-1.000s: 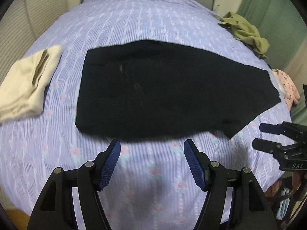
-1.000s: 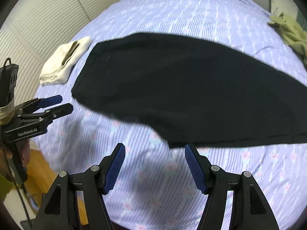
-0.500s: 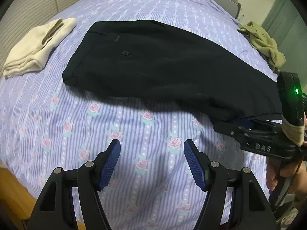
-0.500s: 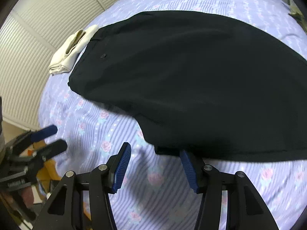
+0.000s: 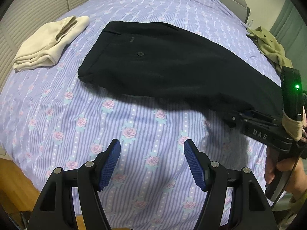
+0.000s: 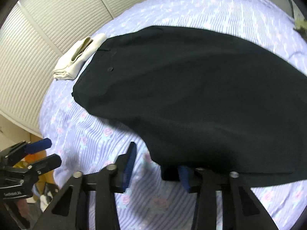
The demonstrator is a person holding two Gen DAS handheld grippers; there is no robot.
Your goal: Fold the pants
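Note:
Black pants [image 5: 172,71] lie flat on the bed, folded lengthwise, waist and back-pocket button at the left, leg ends at the right. They also fill the right wrist view [image 6: 201,99]. My left gripper [image 5: 151,163] is open and empty above bare sheet in front of the pants. My right gripper [image 6: 156,163] is open, with its jaws at the hem corner of the legs; the cloth covers its right finger. It shows from the side in the left wrist view [image 5: 249,115], at the leg ends.
The bed has a lilac striped sheet with roses [image 5: 96,124]. A folded cream garment [image 5: 49,44] lies left of the waist. An olive garment [image 5: 268,44] lies at the far right. White slatted doors [image 6: 48,38] stand beside the bed. Wooden floor [image 5: 11,182] shows at lower left.
Both grippers moved closer to the bed. My right gripper went forward to the leg hem, and the cloth now lies over one finger. My left gripper stayed open.

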